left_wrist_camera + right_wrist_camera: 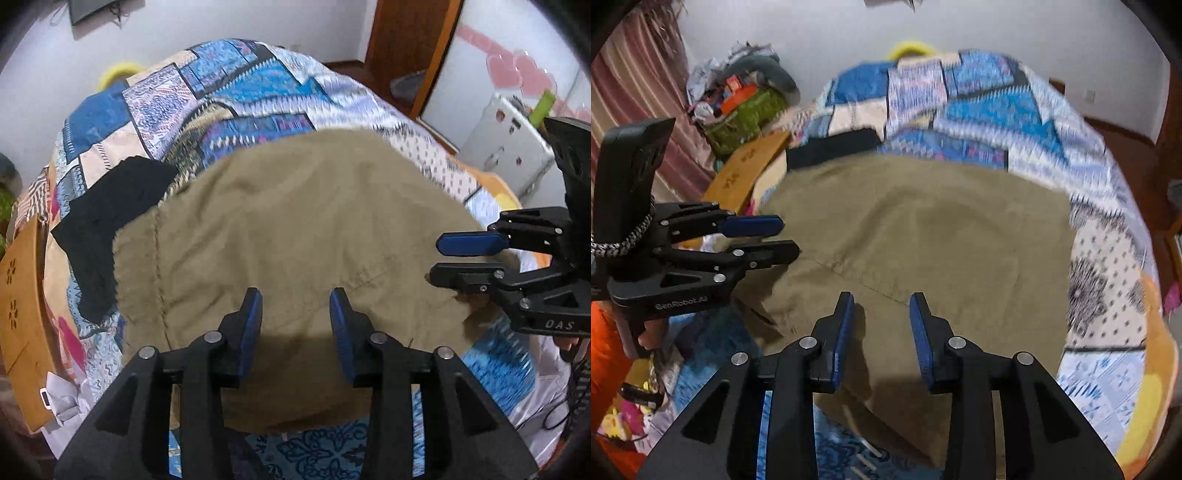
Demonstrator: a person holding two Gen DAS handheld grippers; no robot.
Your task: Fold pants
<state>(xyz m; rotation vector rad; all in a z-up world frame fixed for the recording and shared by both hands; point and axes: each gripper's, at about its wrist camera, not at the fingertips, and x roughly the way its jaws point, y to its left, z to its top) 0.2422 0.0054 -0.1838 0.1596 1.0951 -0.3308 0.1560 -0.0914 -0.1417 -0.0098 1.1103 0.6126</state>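
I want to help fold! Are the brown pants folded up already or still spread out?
Spread out. The brown pants lie wide and flat across the patterned bedspread; neither open gripper holds them.

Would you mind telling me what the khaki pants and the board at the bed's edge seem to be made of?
The khaki pants look like matte woven cotton or twill, with stitched seams and soft creases. The board looks like light wood or plywood, smooth, with cut-out flower shapes.

Two bits of lettering can be read, both on the black bodies of the tools. The right gripper (441, 260), seen from the left wrist view, carries raised letters "DAS" on its side. The left gripper (788, 238), seen from the right wrist view, carries "GenRobot.AI" on its side. Nothing else in the room is legible.
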